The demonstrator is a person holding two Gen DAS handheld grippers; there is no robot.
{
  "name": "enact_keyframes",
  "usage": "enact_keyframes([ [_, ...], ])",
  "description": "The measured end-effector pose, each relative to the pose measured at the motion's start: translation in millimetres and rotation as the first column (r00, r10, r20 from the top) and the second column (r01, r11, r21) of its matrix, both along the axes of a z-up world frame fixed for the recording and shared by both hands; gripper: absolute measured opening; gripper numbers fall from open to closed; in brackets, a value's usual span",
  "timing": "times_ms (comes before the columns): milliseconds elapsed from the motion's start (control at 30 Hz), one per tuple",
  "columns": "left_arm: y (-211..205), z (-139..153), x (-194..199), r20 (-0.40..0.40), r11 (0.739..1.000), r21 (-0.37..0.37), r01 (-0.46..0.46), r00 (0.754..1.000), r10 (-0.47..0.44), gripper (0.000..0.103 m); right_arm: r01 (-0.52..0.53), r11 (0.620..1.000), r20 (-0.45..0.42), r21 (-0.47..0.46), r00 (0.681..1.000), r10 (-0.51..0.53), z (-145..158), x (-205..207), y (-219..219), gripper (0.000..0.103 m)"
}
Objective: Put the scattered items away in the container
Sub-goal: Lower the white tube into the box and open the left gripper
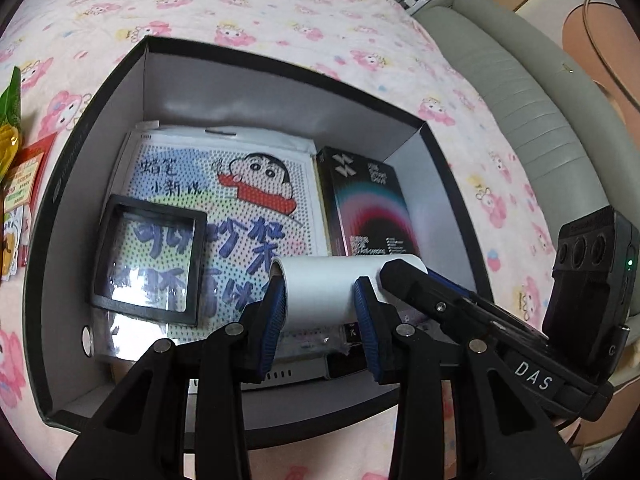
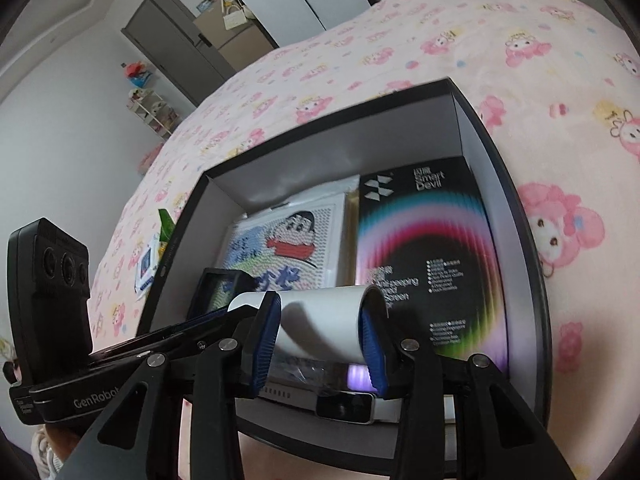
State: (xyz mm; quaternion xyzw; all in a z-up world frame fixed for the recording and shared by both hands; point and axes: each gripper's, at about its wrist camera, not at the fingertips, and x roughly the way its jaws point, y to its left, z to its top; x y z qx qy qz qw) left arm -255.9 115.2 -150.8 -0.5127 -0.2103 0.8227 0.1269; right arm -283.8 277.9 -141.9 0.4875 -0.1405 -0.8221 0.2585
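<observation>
A white cylinder (image 1: 328,288) hangs over the near part of an open black box (image 1: 100,92) with grey inner walls. My left gripper (image 1: 322,320) is shut on one part of it, blue pads on both sides. My right gripper (image 2: 322,330) is shut on the same cylinder (image 2: 324,320), close beside the left. The box (image 2: 520,184) holds a cartoon bead board (image 1: 224,184), a square black frame (image 1: 148,256), a black rainbow-print carton (image 1: 368,204) and a white device (image 2: 348,400) under the cylinder.
The box lies on a pink cartoon-print bedspread (image 1: 280,12). Snack packets and cards (image 1: 16,184) lie left of the box; they also show in the right wrist view (image 2: 156,248). A grey padded bed edge (image 1: 520,92) runs at the right.
</observation>
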Motion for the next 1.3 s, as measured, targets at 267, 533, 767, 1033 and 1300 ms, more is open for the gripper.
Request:
enact_keyframes([
  [267, -2, 0, 3, 0.023, 0.996, -0.087, -0.016, 1.000, 0.018, 0.035, -0.022, 0.999, 0.004, 0.049, 1.000, 0.022, -2, 5, -9, 0.036],
  [533, 2, 10, 6, -0.027, 0.972, -0.230, -0.049, 0.999, 0.044, 0.050, 0.036, 0.989, -0.070, 0.145, 0.997, -0.026, 9, 11, -8, 0.037],
  [767, 9, 8, -3, -0.046, 0.959, -0.278, -0.061, 0.998, 0.050, 0.050, 0.071, 0.980, -0.099, 0.186, 0.994, -0.053, 9, 7, -5, 0.043],
  [1033, 14, 7, -7, -0.030, 0.955, -0.290, -0.061, 0.998, 0.055, 0.053, 0.085, 0.972, -0.074, 0.219, 0.995, -0.071, 5, 5, -2, 0.043],
  [1300, 13, 4, -1, -0.038, 0.968, -0.245, -0.052, 0.998, 0.043, 0.050, 0.080, 0.973, -0.080, 0.215, 0.995, -0.064, 8, 7, 0, 0.043],
])
